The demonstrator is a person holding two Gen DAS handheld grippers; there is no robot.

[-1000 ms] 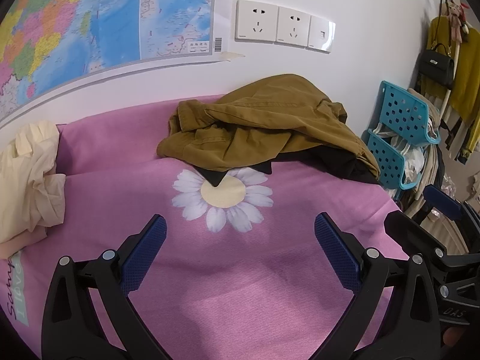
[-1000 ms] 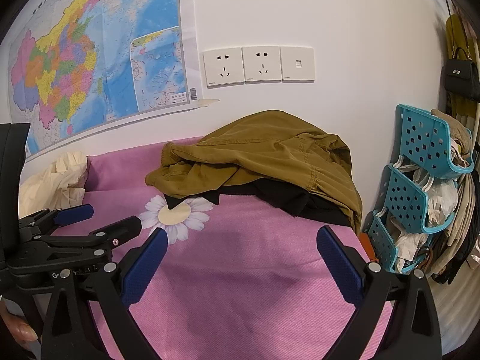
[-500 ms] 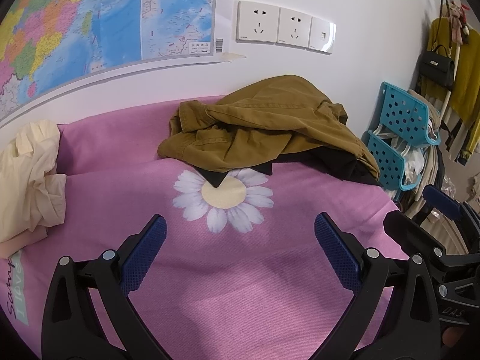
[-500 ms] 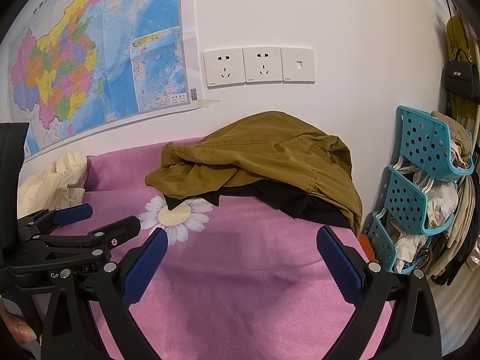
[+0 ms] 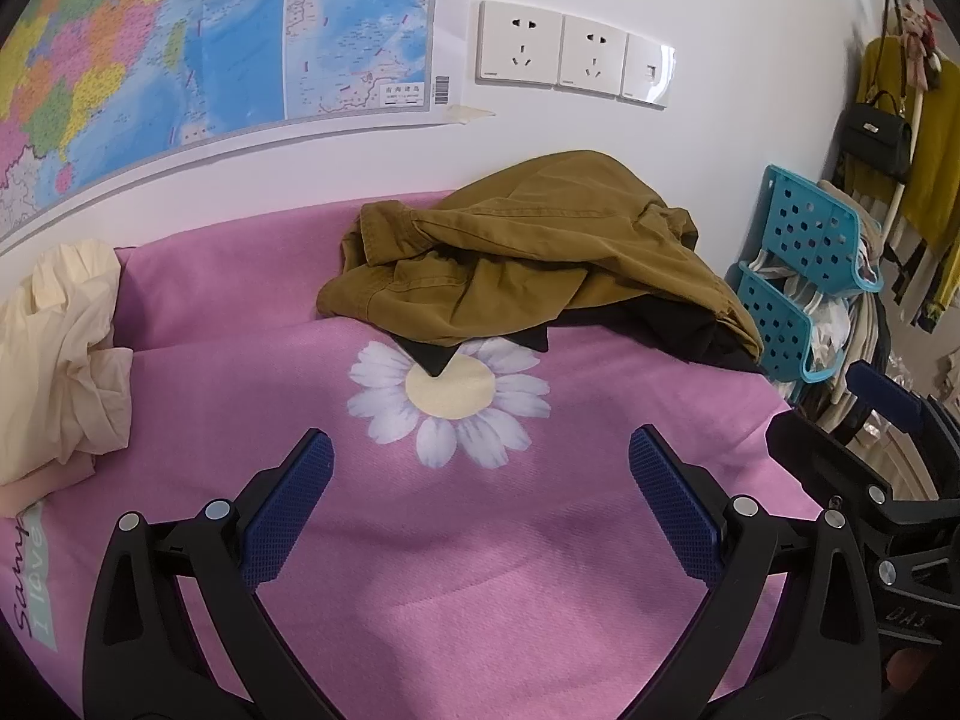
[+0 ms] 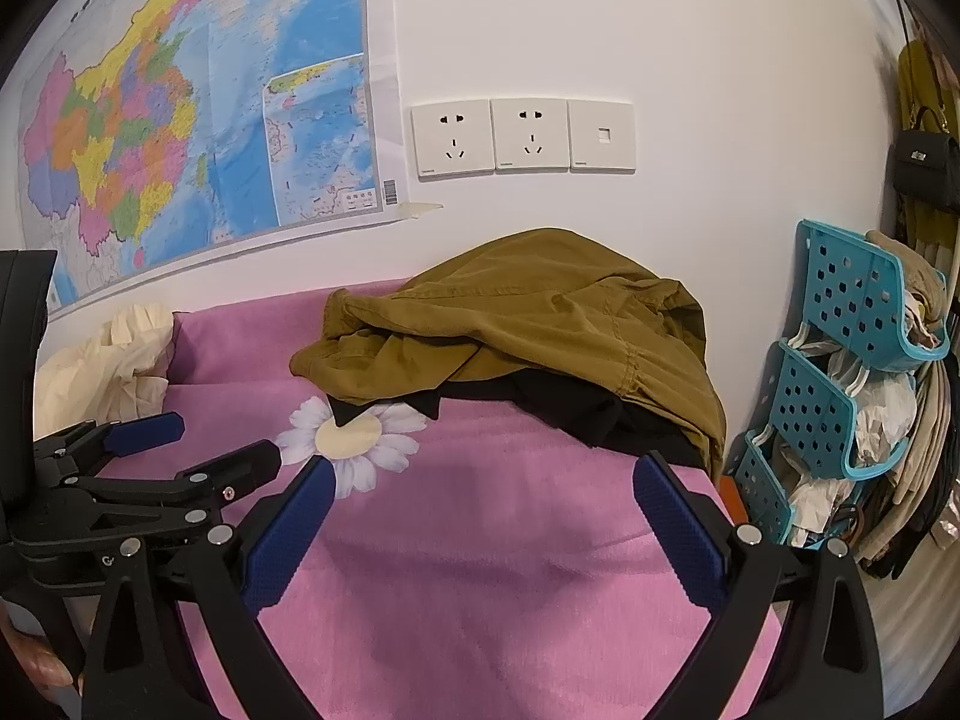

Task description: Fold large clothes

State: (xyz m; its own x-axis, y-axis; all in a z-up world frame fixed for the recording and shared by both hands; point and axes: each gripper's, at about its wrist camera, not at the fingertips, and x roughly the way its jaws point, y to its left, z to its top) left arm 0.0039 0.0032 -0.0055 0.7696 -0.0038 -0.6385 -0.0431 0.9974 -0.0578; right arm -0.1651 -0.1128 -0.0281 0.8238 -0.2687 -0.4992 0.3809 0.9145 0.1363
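Pink woven cover point(image 5: 480, 570) with daisy print is spread below both grippers. Left gripper point(image 5: 480, 504) and right gripper point(image 6: 480, 531) are held wide apart, empty. Crumpled olive garment point(image 5: 540, 264) is heaped by the wall over black cloth point(image 6: 600, 414), possibly another garment.

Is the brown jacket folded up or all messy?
Messy. The brown jacket lies crumpled in a heap over black clothes, not folded.
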